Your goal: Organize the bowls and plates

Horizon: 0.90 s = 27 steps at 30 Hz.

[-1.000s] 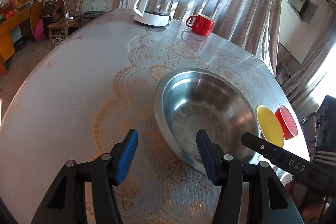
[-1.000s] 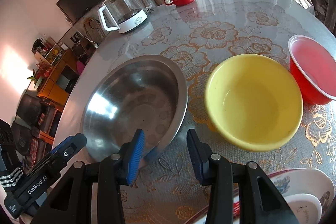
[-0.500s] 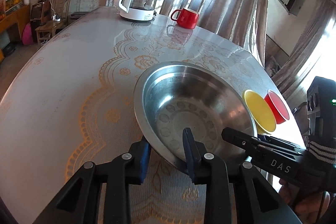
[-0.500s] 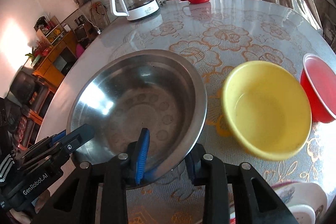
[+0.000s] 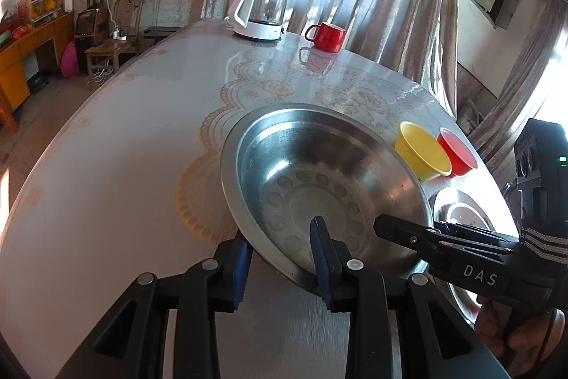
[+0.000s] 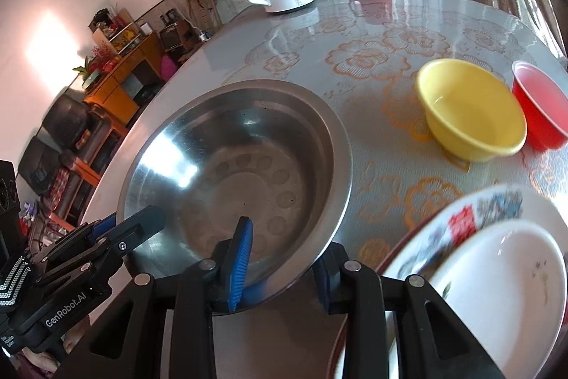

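Observation:
A wide steel bowl [image 5: 319, 180] [image 6: 234, 158] fills the middle of both views, over the flowered table. My left gripper [image 5: 280, 254] is shut on its near rim, one blue pad inside the bowl and one outside. My right gripper [image 6: 280, 269] is shut on the rim a little further round, gripping the same way. Each gripper shows in the other's view, the right gripper [image 5: 443, 247] and the left gripper [image 6: 106, 240]. A yellow bowl [image 6: 468, 109] and a red bowl [image 6: 539, 105] stand side by side beyond, to the right.
A patterned plate [image 6: 461, 212] carrying a white dish [image 6: 504, 279] lies at the near right, close to the steel bowl. A glass kettle [image 5: 261, 11] and a red mug [image 5: 326, 36] stand at the far edge, by the curtains. A hand [image 5: 514, 333] holds the right gripper.
Both grippers went from open around the steel bowl's near rim to shut on it. The bowl has since moved with them away from the yellow bowl, and the patterned plate now shows larger.

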Tool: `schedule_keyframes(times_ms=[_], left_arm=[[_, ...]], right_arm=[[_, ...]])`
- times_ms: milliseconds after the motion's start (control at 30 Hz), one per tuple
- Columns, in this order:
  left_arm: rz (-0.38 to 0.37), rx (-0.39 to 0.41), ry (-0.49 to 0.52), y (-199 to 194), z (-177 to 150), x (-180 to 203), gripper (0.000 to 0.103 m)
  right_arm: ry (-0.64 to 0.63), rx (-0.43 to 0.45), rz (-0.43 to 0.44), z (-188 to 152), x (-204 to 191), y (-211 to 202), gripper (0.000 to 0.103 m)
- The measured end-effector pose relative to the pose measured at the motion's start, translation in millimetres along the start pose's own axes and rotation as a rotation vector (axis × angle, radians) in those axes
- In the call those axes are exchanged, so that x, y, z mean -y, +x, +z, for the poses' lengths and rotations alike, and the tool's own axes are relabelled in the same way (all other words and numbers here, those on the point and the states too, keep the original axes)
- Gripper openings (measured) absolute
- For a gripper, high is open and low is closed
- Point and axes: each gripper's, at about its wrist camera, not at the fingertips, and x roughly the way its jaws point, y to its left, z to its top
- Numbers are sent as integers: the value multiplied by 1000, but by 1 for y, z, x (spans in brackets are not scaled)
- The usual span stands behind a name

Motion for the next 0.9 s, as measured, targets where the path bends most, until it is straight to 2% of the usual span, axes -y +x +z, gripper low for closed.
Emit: schedule_keyframes(times_ms=[200,433,600,900], left_arm=[[23,-5,-32,-23,-30,-7,33],[81,-18,-25,-30,-53,-11,36],[137,25,1,-38,-56,-9,37],[173,53,-10,-51,-58,-14,40]], right_arm=[[-47,-15,20,-26,-18,-8,31],[-91,-29,32,-51,-31,-10,31],[-109,-22,22,-58,-37,-12,34],[-79,21,50,-60,-30,-26,36]])
